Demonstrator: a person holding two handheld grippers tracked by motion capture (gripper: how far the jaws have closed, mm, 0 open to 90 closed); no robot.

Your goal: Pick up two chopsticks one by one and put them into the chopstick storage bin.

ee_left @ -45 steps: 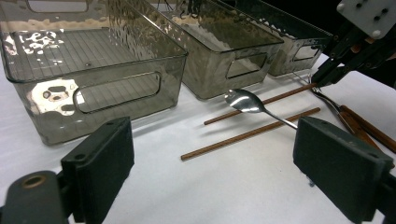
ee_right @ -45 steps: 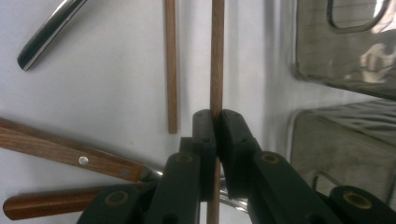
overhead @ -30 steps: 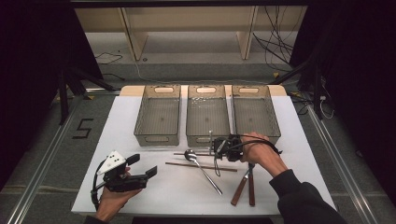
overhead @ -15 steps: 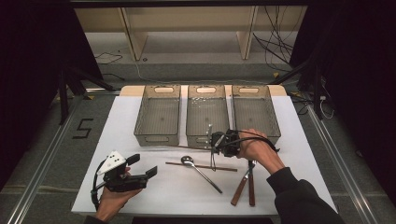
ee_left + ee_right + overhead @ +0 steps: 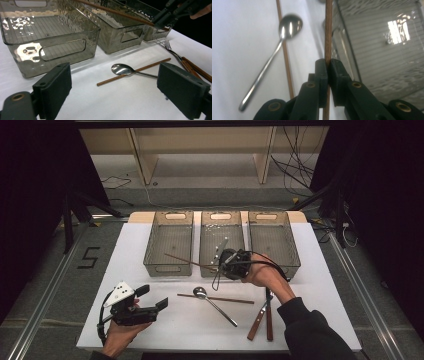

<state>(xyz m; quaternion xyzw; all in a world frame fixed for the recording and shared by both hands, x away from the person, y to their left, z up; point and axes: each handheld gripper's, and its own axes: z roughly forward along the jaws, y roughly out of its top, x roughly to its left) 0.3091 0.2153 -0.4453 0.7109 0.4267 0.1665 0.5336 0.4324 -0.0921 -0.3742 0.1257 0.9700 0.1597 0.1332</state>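
Note:
My right gripper (image 5: 224, 266) is shut on a thin brown chopstick (image 5: 187, 260), held off the table at the front edge of the middle bin (image 5: 221, 220). In the right gripper view the chopstick (image 5: 328, 30) runs straight up from between the closed jaws (image 5: 328, 65). A second chopstick (image 5: 225, 299) lies flat on the white table, crossed by a metal spoon (image 5: 201, 293). My left gripper (image 5: 154, 297) rests low at the front left, open with nothing between its pads (image 5: 53, 87). Its view looks at the spoon (image 5: 122, 69) and the lying chopstick (image 5: 145, 67).
Three clear grey bins stand side by side at the back: left (image 5: 169, 265), middle, right (image 5: 274, 220). A fork (image 5: 170, 47) and a knife, both with wooden handles (image 5: 262, 317), lie at the front right. The table's front edge is close to both hands.
The right gripper has lifted the chopstick off the table and carried it up and back toward the bins. The left gripper has stayed where it was.

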